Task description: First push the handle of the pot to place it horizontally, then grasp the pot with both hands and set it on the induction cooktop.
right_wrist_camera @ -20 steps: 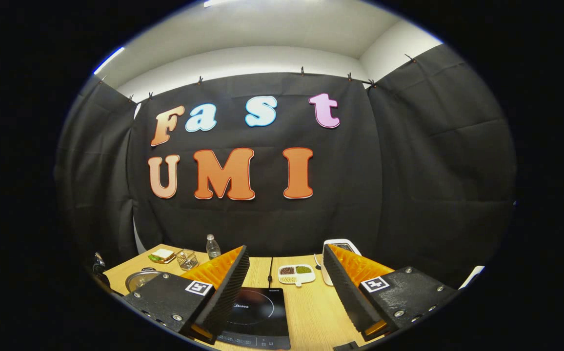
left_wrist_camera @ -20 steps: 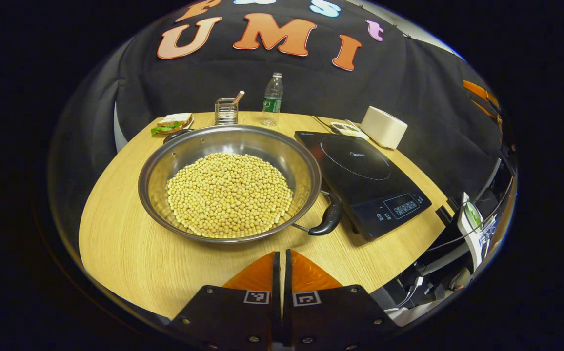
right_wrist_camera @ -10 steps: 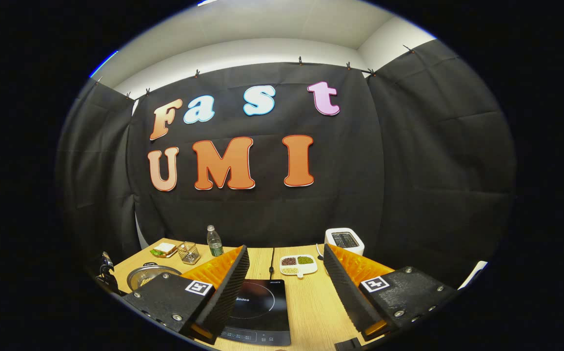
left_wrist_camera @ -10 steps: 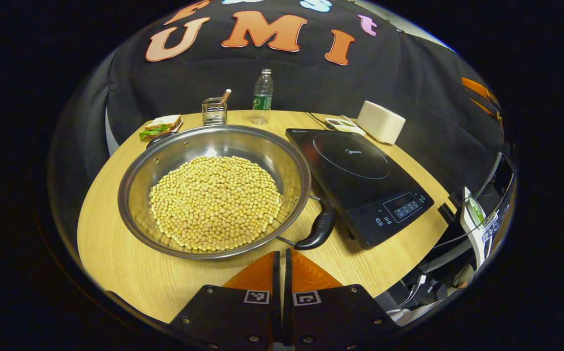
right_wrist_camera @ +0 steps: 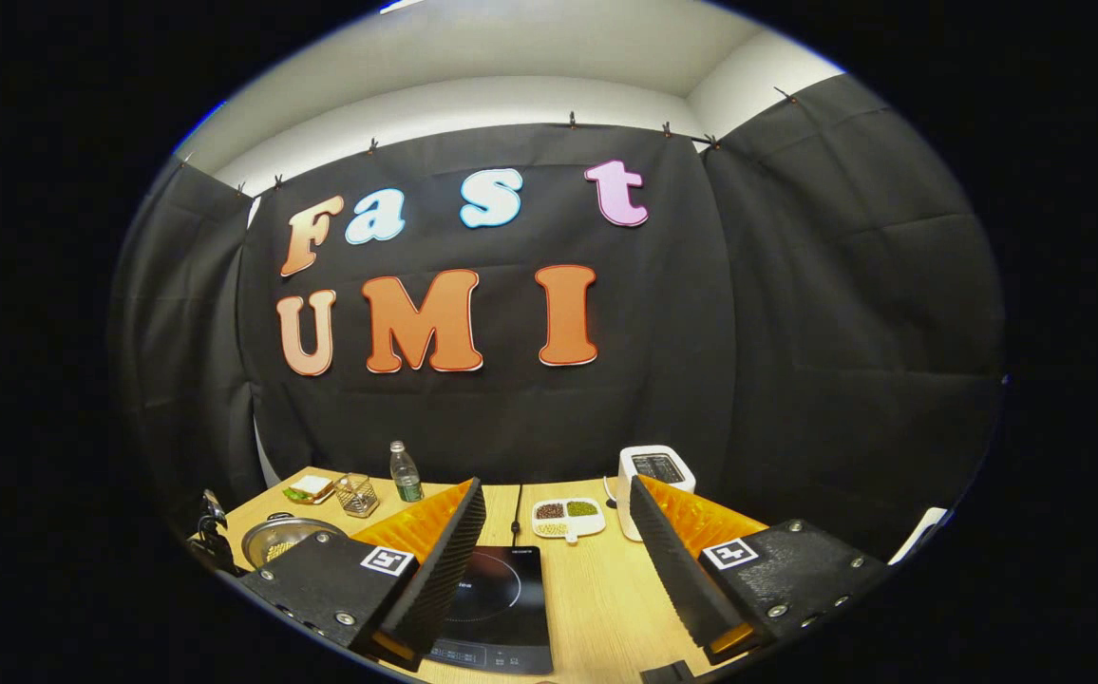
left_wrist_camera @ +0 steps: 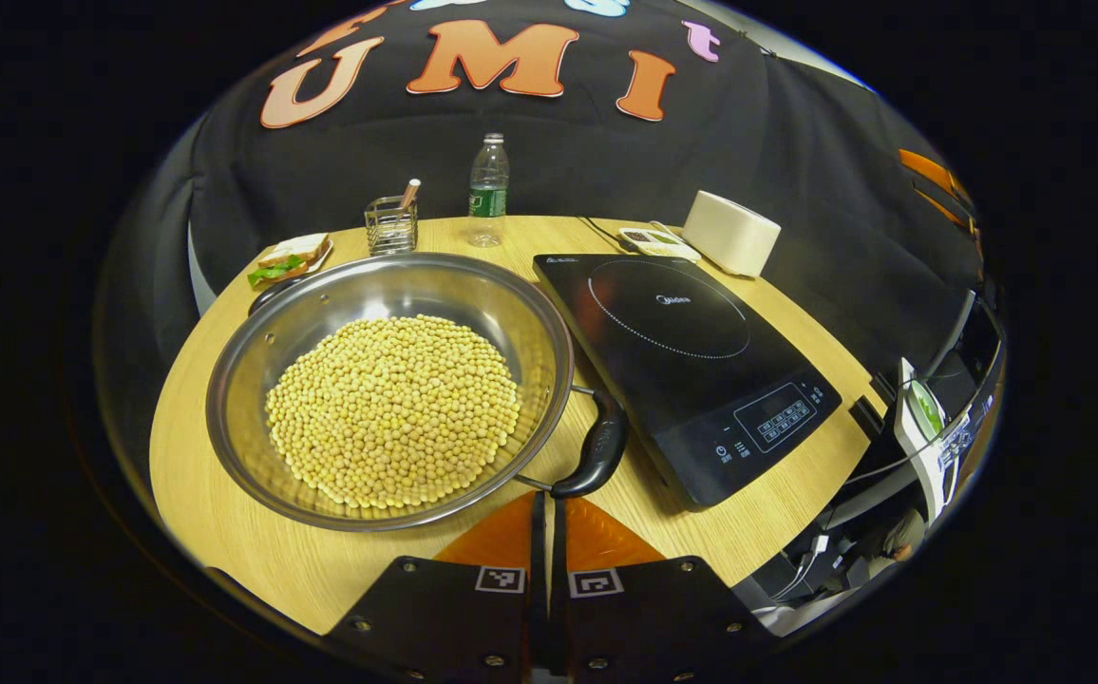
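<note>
On wooden table (left_wrist_camera: 226,532), near left edge: wide steel pot (left_wrist_camera: 388,385) full of pale beans (left_wrist_camera: 392,408), black handle (left_wrist_camera: 592,451) toward near edge. Black induction cooktop (left_wrist_camera: 687,356) just beside pot, toward right edge. Left gripper (left_wrist_camera: 546,518) at near edge, jaws together, tips close by handle. Right gripper (right_wrist_camera: 557,532) raised over cooktop, jaws wide apart, holding nothing.

The pot (left_wrist_camera: 388,385) sits on the table (left_wrist_camera: 226,513) left of the induction cooktop (left_wrist_camera: 691,361).
</note>
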